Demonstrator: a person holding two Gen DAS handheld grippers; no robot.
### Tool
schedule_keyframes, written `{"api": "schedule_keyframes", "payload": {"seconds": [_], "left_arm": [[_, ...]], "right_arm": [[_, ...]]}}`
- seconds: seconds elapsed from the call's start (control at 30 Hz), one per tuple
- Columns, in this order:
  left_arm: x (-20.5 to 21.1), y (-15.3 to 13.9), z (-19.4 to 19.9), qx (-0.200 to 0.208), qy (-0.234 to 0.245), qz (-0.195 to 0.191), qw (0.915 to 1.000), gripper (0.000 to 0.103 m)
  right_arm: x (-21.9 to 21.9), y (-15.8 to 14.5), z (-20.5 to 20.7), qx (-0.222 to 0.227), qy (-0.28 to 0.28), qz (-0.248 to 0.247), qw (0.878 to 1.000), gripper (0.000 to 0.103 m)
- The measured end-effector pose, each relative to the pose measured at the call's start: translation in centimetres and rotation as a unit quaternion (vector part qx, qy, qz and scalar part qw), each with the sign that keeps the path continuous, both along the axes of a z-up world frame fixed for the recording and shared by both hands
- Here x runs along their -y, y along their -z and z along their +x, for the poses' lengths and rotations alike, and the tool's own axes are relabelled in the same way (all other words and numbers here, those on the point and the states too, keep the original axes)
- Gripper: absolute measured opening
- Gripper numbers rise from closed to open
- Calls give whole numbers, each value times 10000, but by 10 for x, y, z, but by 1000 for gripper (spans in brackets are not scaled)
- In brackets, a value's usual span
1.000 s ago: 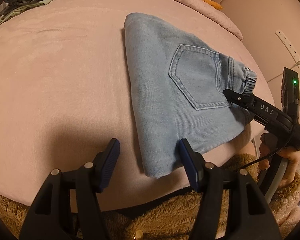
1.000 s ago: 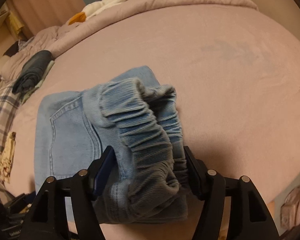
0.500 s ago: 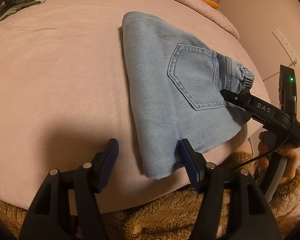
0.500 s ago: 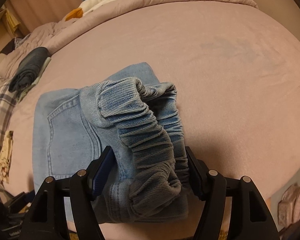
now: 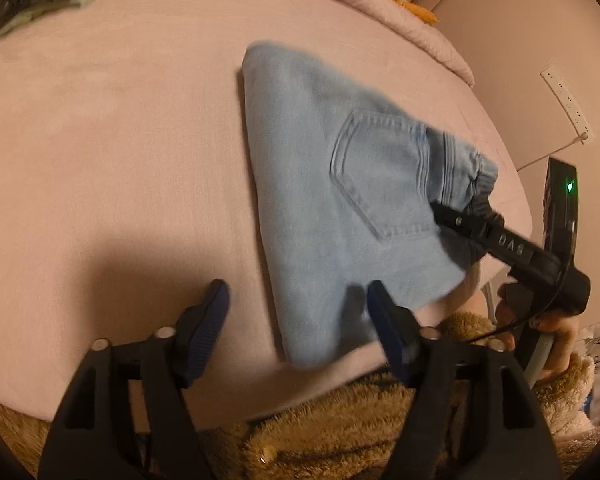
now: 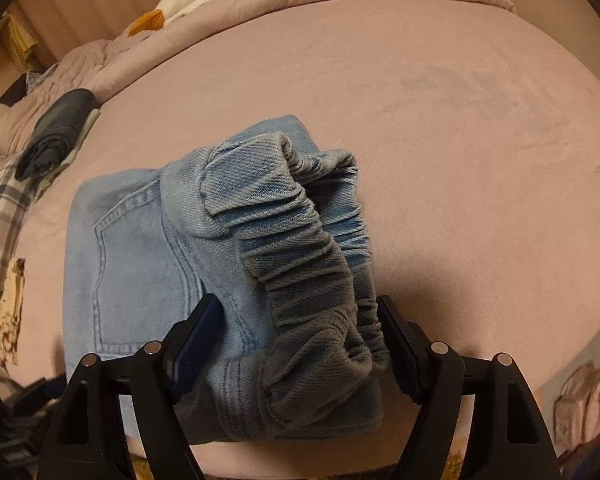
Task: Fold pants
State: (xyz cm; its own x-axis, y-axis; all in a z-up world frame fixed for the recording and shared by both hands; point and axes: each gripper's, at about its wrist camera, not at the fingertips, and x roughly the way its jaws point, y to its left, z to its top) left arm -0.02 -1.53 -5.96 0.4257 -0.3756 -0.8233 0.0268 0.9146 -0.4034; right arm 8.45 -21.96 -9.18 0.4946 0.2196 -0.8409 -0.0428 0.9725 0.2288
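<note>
Pants: your light-blue denim pants (image 5: 340, 208) lay folded into a compact block on the pink bed (image 5: 100, 140), near its front edge, back pocket (image 6: 140, 264) facing up.
Waistband: the elastic waistband (image 6: 312, 264) stood bunched and raised at the right end of the block, not flat.
Right gripper: your right gripper (image 6: 300, 344) sat with its fingers spread either side of the waistband; the pads looked close to the cloth, but a real pinch could not be confirmed, so its state stays undecided.
Left gripper: your left gripper (image 5: 296, 312) was spread wide over the near-left corner of the fold, holding nothing, its right finger over the denim edge.
Change: against the half-second-earlier view, the block had swung slightly, the pocket end sitting farther right and lower in the left view; motion blur on the denim fits a shift in progress. The waistband looked a little taller in the right view.
Meaning: you seemed to be straightening or nudging a nearly finished fold; the puffed waistband was likely the last thing to press flat.
Background: dark rolled clothing (image 6: 56, 136) lay well apart at the far left.
</note>
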Motion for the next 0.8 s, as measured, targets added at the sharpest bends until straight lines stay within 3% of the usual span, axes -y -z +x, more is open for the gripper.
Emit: {"api": "schedule_keyframes", "payload": {"seconds": [0.03, 0.13, 0.43, 0.8], "left_arm": [[0, -4, 2, 107, -21, 119, 9999, 86], [2, -10, 11, 279, -22, 313, 9991, 92], [3, 2, 45, 104, 17, -84, 9999, 92], [18, 12, 60, 105, 147, -6, 9998, 91]], "right_arm": [[0, 0, 0, -4, 5, 14, 10000, 77], [0, -1, 0, -9, -31, 6, 10000, 78], [6, 1, -4, 48, -79, 127, 9999, 79], [8, 0, -4, 58, -169, 232, 9996, 80]]}}
